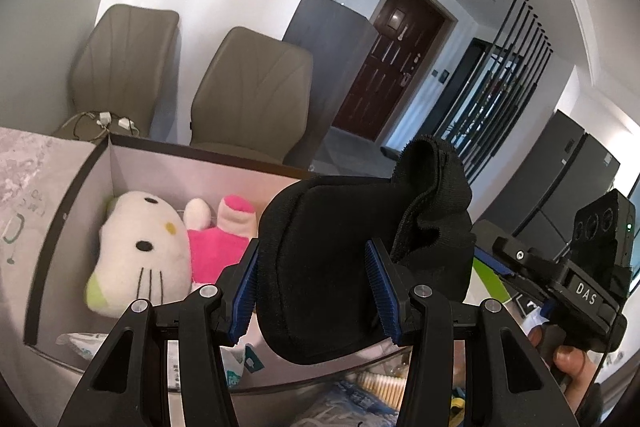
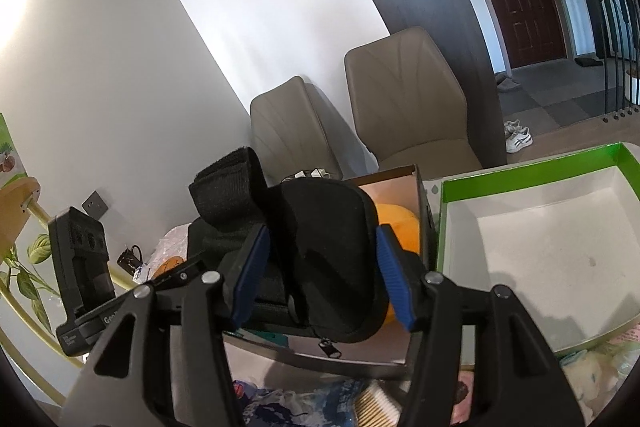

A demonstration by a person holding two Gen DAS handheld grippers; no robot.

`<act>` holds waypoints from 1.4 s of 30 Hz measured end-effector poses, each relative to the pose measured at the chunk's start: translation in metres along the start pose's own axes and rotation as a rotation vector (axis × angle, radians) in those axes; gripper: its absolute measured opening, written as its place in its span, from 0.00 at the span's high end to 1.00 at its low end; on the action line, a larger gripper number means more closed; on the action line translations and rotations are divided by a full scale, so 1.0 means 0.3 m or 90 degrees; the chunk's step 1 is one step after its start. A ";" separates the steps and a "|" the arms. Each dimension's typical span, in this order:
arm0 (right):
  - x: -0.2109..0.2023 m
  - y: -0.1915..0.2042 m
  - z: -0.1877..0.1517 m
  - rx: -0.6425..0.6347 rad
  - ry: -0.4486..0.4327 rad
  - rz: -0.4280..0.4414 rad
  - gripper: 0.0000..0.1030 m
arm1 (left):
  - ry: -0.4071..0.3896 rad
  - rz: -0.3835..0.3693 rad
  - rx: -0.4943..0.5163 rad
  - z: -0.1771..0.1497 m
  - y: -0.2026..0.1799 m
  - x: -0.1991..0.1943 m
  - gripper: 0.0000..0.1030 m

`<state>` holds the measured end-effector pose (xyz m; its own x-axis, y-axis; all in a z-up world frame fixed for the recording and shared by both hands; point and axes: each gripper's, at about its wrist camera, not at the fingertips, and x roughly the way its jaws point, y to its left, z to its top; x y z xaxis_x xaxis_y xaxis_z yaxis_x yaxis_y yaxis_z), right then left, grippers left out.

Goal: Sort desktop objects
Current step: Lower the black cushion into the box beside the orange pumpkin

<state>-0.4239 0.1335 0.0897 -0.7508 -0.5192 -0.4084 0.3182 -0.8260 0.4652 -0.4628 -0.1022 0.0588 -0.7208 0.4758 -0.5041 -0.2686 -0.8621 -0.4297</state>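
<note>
A black padded pouch (image 1: 328,211) with a fabric strap hangs in the air over an open cardboard box (image 1: 72,195). My left gripper (image 1: 314,255) is shut on it, blue pads pressed into both its sides. In the right wrist view the same pouch (image 2: 332,267) fills the jaws of my right gripper (image 2: 322,239), whose pads touch its edges; a zipper pull dangles below. Inside the box lies a white cat plush (image 1: 140,247) with a pink body. The right gripper's housing (image 1: 588,267), held by a hand, shows at the right.
A green-rimmed box (image 2: 532,171) with a bare white floor stands at the right. An orange soft toy (image 2: 400,227) sits in the cardboard box behind the pouch. Blue packets (image 2: 320,403) and a pack of cotton swabs (image 2: 376,403) lie in front. Two beige chairs (image 1: 248,91) stand behind.
</note>
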 end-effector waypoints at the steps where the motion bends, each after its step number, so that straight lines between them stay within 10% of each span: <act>1: 0.002 0.000 -0.001 -0.001 0.001 -0.001 0.46 | 0.003 0.001 -0.001 -0.002 0.002 0.006 0.51; 30: 0.040 -0.003 -0.067 -0.053 0.125 -0.048 0.44 | 0.153 0.086 0.130 -0.086 -0.049 0.052 0.46; 42: 0.013 0.022 -0.089 -0.077 0.127 -0.029 0.43 | 0.120 0.075 0.093 -0.052 -0.008 -0.038 0.40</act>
<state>-0.4092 0.1202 0.0702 -0.6406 -0.5038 -0.5795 0.3628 -0.8637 0.3499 -0.4440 -0.1028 0.0538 -0.6239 0.3828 -0.6813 -0.2894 -0.9230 -0.2535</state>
